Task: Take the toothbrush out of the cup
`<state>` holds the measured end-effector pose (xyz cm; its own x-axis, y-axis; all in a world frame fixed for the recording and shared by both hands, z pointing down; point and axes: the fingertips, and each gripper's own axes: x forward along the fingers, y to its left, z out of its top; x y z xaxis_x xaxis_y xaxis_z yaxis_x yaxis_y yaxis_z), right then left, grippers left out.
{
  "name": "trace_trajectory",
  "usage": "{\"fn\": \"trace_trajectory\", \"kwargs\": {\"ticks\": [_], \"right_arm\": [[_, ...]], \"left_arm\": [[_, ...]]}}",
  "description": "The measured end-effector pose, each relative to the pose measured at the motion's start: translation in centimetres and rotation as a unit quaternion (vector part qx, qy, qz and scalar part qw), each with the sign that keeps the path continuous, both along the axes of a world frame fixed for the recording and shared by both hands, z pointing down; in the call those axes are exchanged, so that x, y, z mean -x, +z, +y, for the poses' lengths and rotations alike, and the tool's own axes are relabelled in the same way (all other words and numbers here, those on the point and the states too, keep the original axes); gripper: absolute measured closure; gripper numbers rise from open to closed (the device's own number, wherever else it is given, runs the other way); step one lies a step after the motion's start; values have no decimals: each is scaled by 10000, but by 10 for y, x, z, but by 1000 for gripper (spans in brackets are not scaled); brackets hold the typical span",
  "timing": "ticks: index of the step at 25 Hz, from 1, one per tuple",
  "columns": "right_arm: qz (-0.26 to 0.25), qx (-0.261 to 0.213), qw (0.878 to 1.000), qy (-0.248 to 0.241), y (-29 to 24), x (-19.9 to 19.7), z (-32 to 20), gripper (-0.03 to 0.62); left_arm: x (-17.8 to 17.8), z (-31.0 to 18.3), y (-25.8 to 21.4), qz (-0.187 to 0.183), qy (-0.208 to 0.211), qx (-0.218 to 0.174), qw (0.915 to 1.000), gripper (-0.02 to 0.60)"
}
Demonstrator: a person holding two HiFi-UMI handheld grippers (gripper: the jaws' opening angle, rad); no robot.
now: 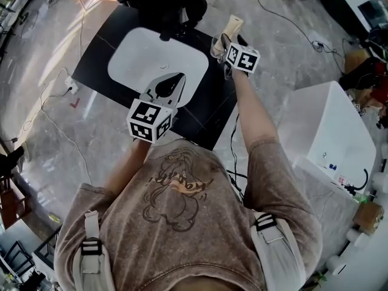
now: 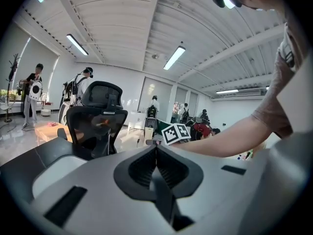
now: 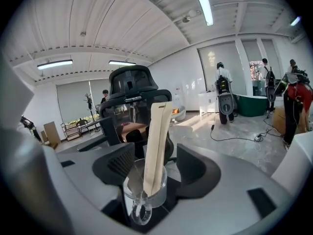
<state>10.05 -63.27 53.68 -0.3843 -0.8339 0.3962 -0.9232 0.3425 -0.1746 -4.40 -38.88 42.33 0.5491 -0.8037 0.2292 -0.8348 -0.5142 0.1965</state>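
**Item: toothbrush, in a tan paper sleeve.** It stands near upright in the clear handled cup. Its lower end is inside the glass and its upper end rises well above the rim. It is not yet out, so by my reading the whole removal is left to do.

**Cup.** It sits at the right edge of the black table. In the head view that is about three o'clock from the white basin and one o'clock from me. The handle faces my right camera, at six o'clock.

**Right tongs.** They are spread wide, with one jaw at nine o'clock and one at three o'clock of the cup. A gap shows on the three o'clock side, so the pads do not press the glass and nothing is pinched. I judge the reach made and the grasp not. The jaws sit at cup height, so they could steady the glass. To take the sleeve they would have to come up.

**Right arm.** It is stretched forward toward one o'clock, the forearm nearly straight and the tongs tipped a little downward.

**Left tongs.** They are pressed together and empty. They hang over the near rim of the basin, at about eleven o'clock from me, with the tips aimed toward one o'clock and apart from the cup.

**Beyond.** An office chair stands past the table at twelve o'clock.
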Motion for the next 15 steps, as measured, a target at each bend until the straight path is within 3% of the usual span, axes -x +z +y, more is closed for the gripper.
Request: {"fn": "trace_trajectory", "kwargs": {"ticks": [10,15], "right_arm": [[141,183,9996,-144,15,10,-18,326],[189,188,9995,-154,19,12,-20,369]], "left_arm": [[11,-14,8,-6,-109,103,9999,565],[16,-16,13,-53,-171,164,9997,565]]}}
